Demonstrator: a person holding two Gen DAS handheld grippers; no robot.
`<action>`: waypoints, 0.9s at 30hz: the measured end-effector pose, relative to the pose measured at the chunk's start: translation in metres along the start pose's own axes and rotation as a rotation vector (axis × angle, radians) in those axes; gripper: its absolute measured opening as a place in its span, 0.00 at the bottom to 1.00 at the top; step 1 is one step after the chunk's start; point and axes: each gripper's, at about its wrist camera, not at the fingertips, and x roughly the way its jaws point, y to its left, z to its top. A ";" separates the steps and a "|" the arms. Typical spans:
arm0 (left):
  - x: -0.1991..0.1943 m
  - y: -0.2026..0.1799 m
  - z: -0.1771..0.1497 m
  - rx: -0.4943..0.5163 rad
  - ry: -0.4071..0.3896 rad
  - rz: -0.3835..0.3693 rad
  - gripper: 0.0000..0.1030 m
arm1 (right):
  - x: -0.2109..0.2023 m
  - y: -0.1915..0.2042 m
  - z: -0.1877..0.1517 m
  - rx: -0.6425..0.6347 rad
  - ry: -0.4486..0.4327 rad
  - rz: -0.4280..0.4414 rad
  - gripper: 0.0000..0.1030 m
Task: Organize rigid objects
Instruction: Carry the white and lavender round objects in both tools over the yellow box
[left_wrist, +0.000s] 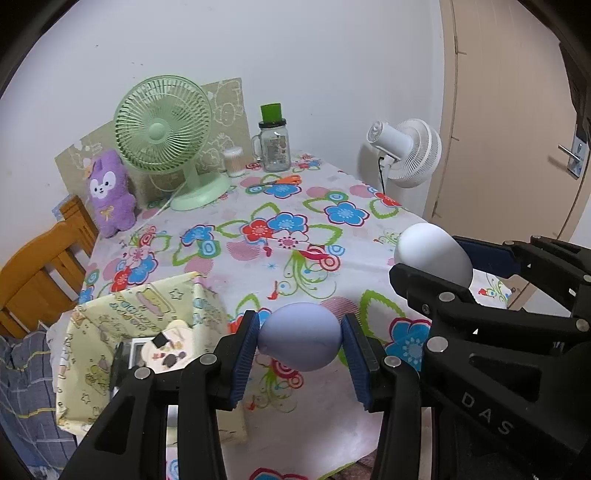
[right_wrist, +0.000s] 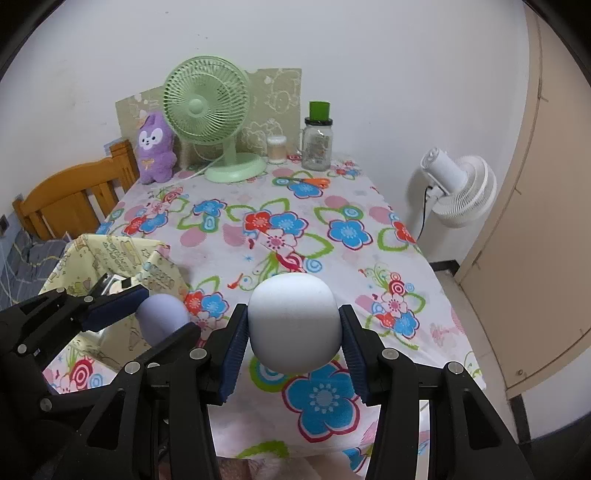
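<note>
Lavender egg (left_wrist: 299, 336), smooth and matte, pinched end to end between the blue ribbed pads (left_wrist: 246, 354) of the left gripper (left_wrist: 300, 354), carried in the air above the flowered tablecloth (left_wrist: 295, 229) near the table's front edge. White egg (right_wrist: 294, 323), the larger of the two, clamped the same way between the blue pads (right_wrist: 233, 354) of the right gripper (right_wrist: 293, 354), also clear of the cloth, just to the right of the lavender one; the two grippers stand side by side, close together but with the eggs apart. Yellow fabric bin (left_wrist: 147, 306) with a cartoon print, open-topped, at the table's front left corner, just left of the lavender egg; small items lie inside, too jumbled to identify. Green desk fan (right_wrist: 210, 110), upright at the far end of the table against the wall. Purple plush toy (right_wrist: 155, 151), standing left of the green fan. Glass jar (right_wrist: 317, 144) with a handle and a green cup on its lid, right of the fan; a small clear tub (right_wrist: 277, 149) between them. Orange-handled scissors (left_wrist: 280, 181), flat on the cloth in front of the jar. White fan (right_wrist: 458, 188), off the table's right side. Wooden chair (right_wrist: 74, 199), left of the table.
</note>
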 end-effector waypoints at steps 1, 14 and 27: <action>-0.002 0.002 -0.001 0.000 -0.001 0.000 0.46 | -0.001 0.003 0.001 -0.004 -0.002 0.001 0.50; -0.016 0.038 -0.003 -0.008 -0.017 0.029 0.46 | -0.009 0.040 0.014 -0.052 -0.022 0.025 0.50; -0.005 0.080 -0.010 -0.046 0.013 0.068 0.46 | 0.016 0.081 0.027 -0.106 0.009 0.074 0.50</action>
